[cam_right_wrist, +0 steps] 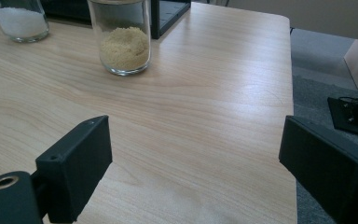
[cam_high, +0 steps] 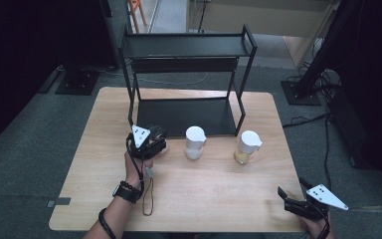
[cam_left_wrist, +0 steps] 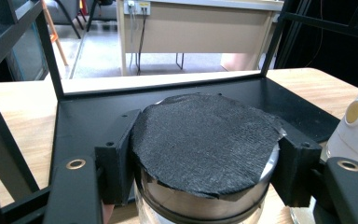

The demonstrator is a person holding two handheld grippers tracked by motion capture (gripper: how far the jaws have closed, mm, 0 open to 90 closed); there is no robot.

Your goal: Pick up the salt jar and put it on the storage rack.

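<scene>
Wooden table set, black rack at the far side: left gripper clamps the black-lidded jar just before the rack's lower shelf, likely lifting next, while right gripper waits open, near right.

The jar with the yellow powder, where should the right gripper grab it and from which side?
Grip the jar across its straight glass wall, above the yellow powder, coming level from the person's side. It stands upright, with bare table before it. The right gripper is open.
</scene>
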